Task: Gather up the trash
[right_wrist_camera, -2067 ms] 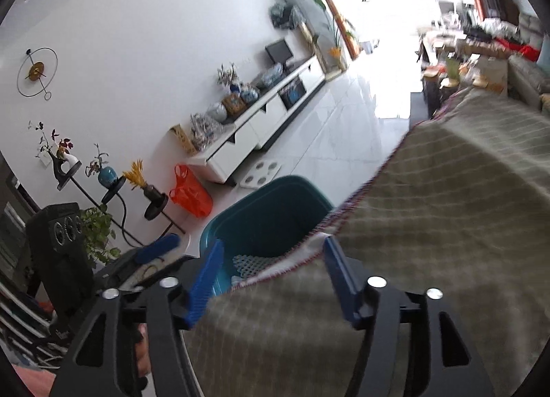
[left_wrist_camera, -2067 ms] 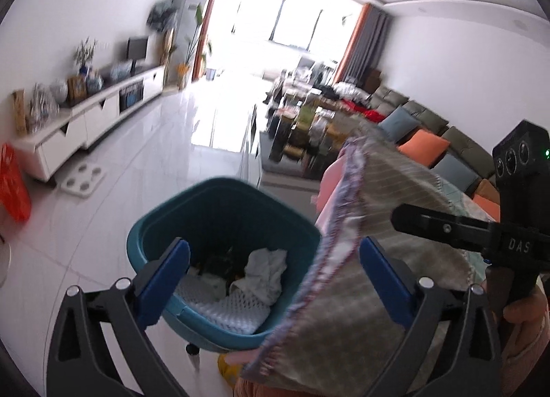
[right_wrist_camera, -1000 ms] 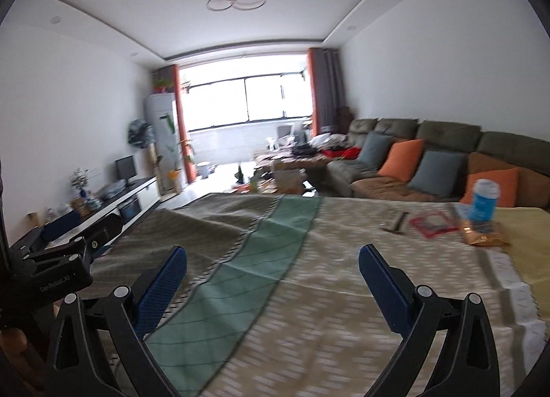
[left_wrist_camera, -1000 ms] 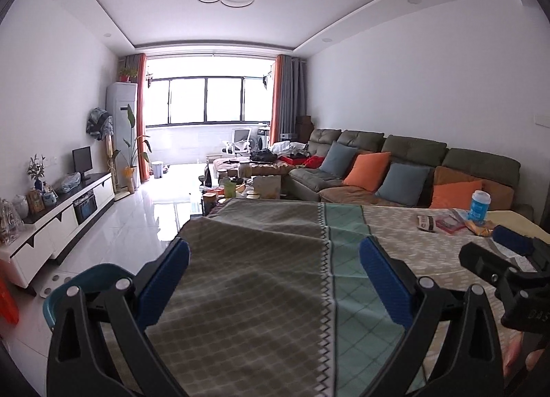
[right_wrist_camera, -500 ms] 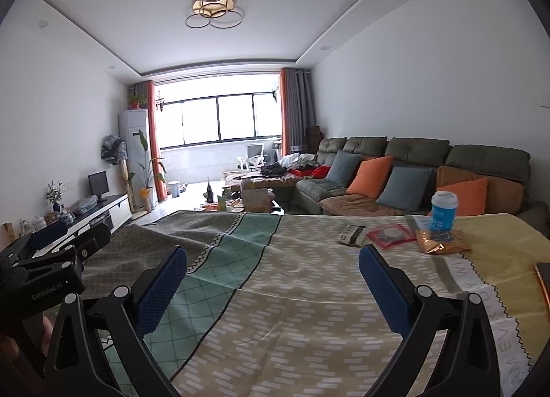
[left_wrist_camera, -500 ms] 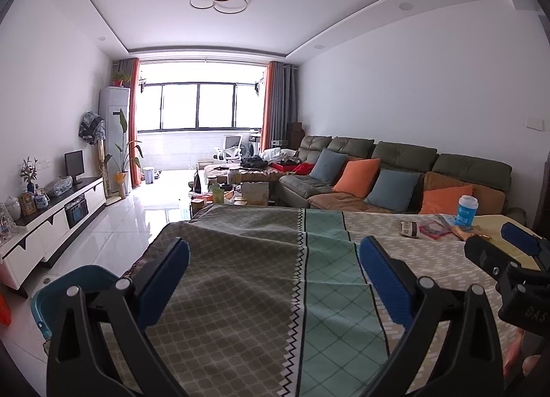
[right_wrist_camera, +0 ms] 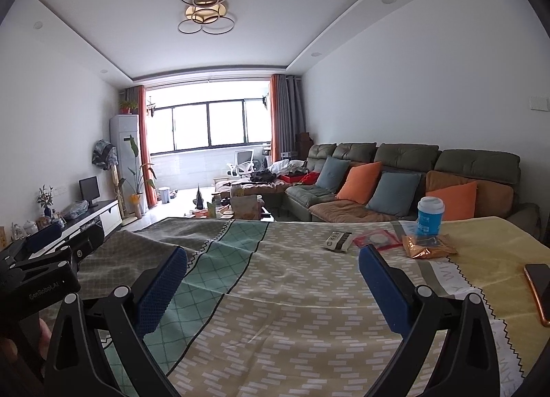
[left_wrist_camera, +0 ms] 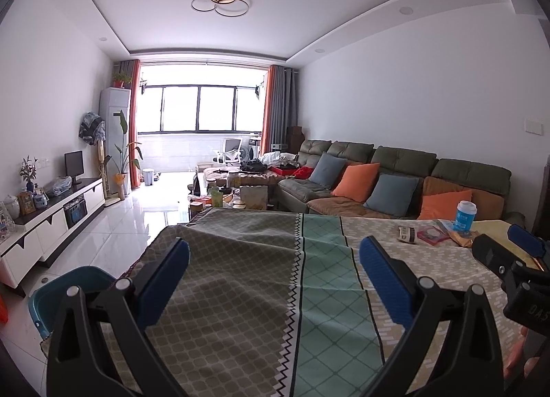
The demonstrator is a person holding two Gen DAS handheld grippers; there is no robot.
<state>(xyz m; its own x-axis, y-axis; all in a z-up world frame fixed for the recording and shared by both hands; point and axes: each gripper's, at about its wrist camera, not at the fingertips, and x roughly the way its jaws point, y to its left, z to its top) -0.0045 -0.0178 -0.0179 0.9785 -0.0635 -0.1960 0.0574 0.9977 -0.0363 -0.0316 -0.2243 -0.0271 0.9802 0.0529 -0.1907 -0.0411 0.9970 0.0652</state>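
Two hand-held grippers are hovering over a cloth-covered desk [right_wrist_camera: 275,293] in a living rm, both sets of blue fingers [right_wrist_camera: 161,288] spread wide and gripping nothing. The trash is lying well ahead and to the right of the right gripper [right_wrist_camera: 273,288]: a small black-and-white packet [right_wrist_camera: 338,241], a red wrapper [right_wrist_camera: 378,238] and a crumpled gold bag [right_wrist_camera: 428,245], w/ a blue-and-white cup [right_wrist_camera: 429,216] standing just behind. The left gripper [left_wrist_camera: 275,281] is hanging over the grey-green end, and a teal bin [left_wrist_camera: 68,293] is sitting on the floor off the desk's left edge
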